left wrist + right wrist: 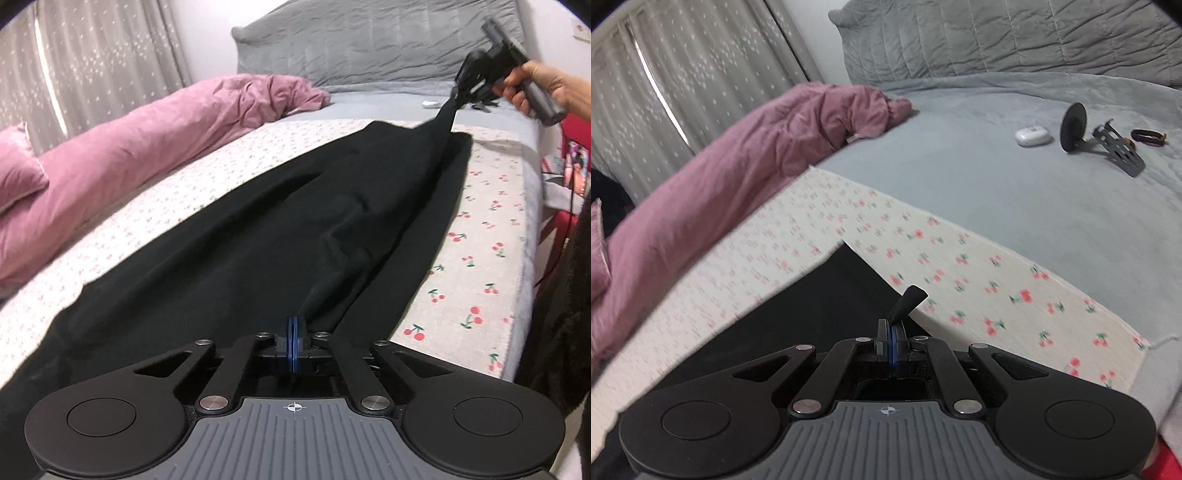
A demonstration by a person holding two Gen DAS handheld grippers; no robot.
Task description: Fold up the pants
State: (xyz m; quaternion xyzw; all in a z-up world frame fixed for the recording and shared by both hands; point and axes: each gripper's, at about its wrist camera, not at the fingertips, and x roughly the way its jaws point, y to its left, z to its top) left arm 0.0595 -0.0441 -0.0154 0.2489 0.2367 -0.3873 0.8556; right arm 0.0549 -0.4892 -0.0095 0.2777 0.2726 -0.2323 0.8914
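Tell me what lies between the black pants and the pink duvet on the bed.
In the left wrist view, only a bare strip of the cherry-print sheet separates the black pants from the pink duvet; nothing else sits on it.

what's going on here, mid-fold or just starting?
Mid-fold, it seems. A person holds a gripper in each hand, and both are shut on a pair of black pants spread lengthwise on the cherry-print sheet. The left gripper pinches the near end; the right gripper has the far end lifted off the bed, fabric pulled into a peak. No fold is laid down yet.
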